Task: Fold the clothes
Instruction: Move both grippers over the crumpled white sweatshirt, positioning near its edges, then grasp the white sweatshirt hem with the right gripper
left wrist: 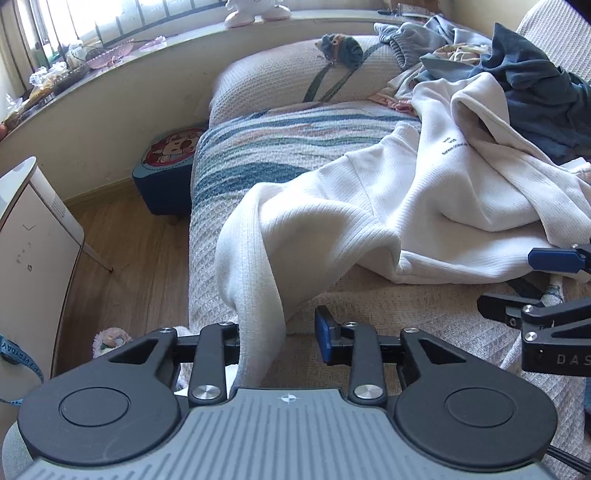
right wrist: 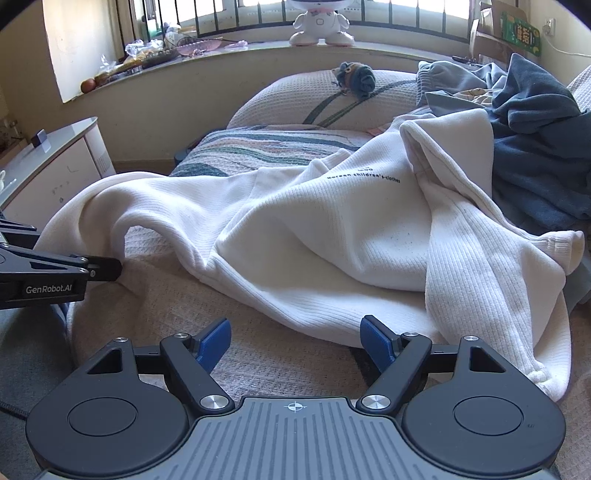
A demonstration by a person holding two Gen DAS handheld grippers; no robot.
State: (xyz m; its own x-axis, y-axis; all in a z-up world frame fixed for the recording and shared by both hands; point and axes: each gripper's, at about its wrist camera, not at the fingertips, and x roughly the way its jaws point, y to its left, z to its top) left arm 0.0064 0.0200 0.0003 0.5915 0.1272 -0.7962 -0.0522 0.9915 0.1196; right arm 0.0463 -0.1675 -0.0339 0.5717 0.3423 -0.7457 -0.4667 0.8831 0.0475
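White sleeve [left wrist: 255, 266] between left jaws only

There are two hand-held grippers: the left hand-held gripper [left wrist: 280, 341] and the right hand-held gripper [right wrist: 295, 341]. Ahead of them lies one white ribbed sweatshirt [right wrist: 332, 229]. Beyond it is one heap of blue and grey clothes [right wrist: 532, 140]; how many pieces it has, I cannot tell. There is one pillow [right wrist: 295, 99], one small knitted toy [right wrist: 354, 79] on it, and one white robot figure [right wrist: 319, 22] on the windowsill.
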